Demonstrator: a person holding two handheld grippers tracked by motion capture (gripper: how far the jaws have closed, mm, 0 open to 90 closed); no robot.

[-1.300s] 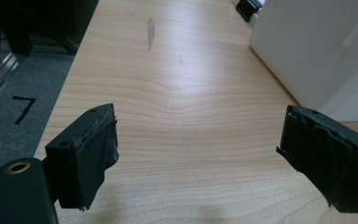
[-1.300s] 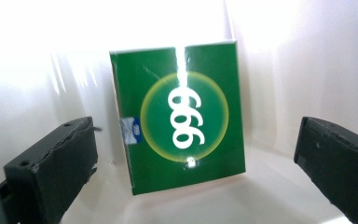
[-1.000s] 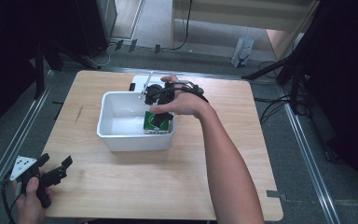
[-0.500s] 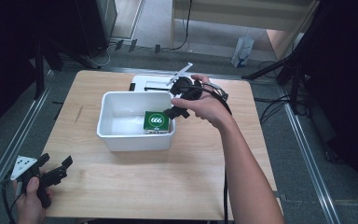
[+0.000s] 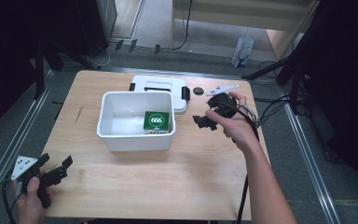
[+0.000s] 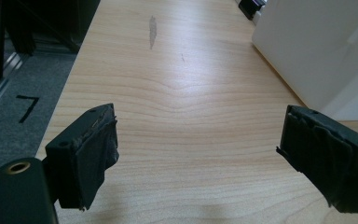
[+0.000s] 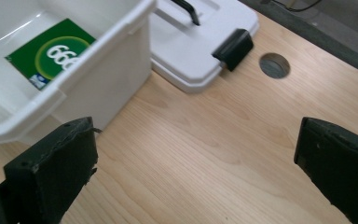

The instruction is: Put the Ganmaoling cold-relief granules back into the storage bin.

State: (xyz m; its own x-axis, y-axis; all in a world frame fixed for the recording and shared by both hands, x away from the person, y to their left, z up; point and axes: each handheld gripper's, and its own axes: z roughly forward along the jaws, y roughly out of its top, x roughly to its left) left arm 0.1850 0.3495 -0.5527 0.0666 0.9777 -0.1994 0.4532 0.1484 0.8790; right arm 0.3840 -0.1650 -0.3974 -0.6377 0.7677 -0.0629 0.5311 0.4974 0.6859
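Observation:
A green box marked 666 lies inside the white plastic bin at its right end; the right gripper view shows the same green box in the bin. My right gripper hovers to the right of the bin, open, nothing between its jaws. At the table's front left corner my left gripper is held open and empty over bare wood, the bin wall ahead to its right.
The bin's white lid with black latches lies flat behind the bin, also seen as the lid in the right gripper view. A round cable hole sits in the tabletop. Cables trail off the table's right edge.
My right gripper let go of the green box, which now lies in the bin, and drew back to the right of the bin. The left gripper stayed put.

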